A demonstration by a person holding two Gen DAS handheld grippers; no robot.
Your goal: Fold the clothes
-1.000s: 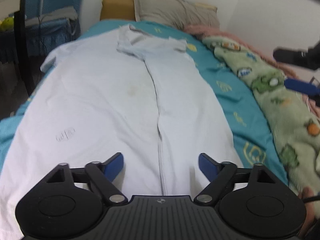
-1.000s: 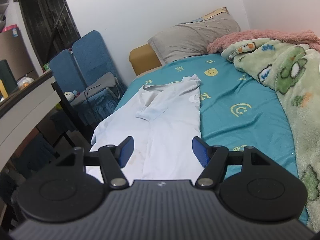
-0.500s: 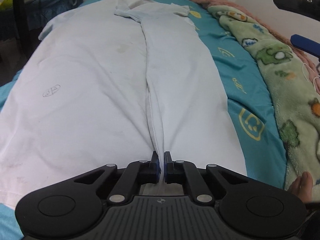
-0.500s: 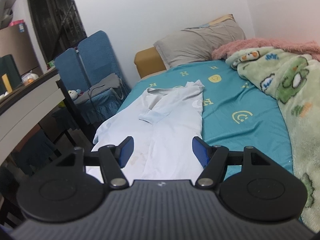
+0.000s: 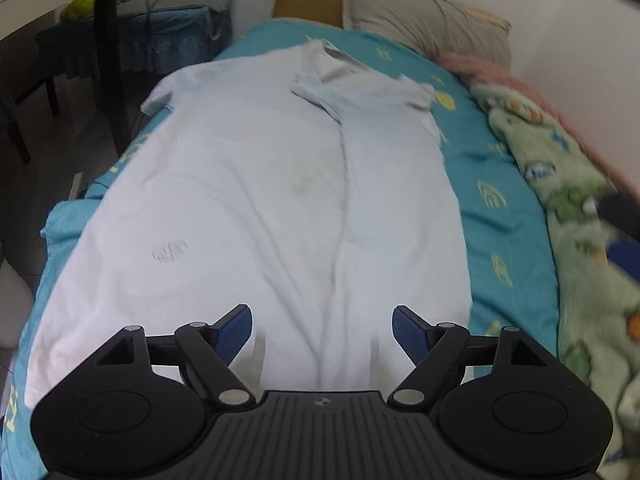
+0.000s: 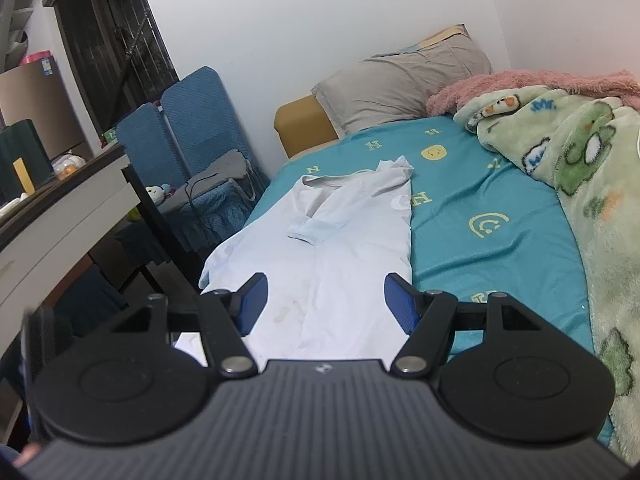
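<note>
A pale white T-shirt [image 5: 256, 208] lies lengthwise on the teal bed sheet [image 5: 496, 184], its right side folded in over the middle with the sleeve [image 5: 320, 92] lying across the chest. My left gripper [image 5: 322, 330] hangs open just above the shirt's near hem, nothing between its blue pads. In the right wrist view the same shirt [image 6: 344, 232] stretches ahead. My right gripper [image 6: 324, 304] is open, raised above the shirt's lower half. A dark blurred part of the right gripper [image 5: 624, 236] shows at the left view's right edge.
A green cartoon blanket [image 6: 592, 184] and a pink blanket [image 6: 520, 84] fill the bed's right side. A grey pillow [image 6: 400, 88] sits at the head. Off the left edge stand a desk [image 6: 60, 216], blue chairs [image 6: 188, 120] and a dark chair leg [image 5: 116, 60].
My left gripper, shut on the shirt's folded edge half a second ago, has opened, let go and lifted back. The right gripper has moved slightly and stayed open.
</note>
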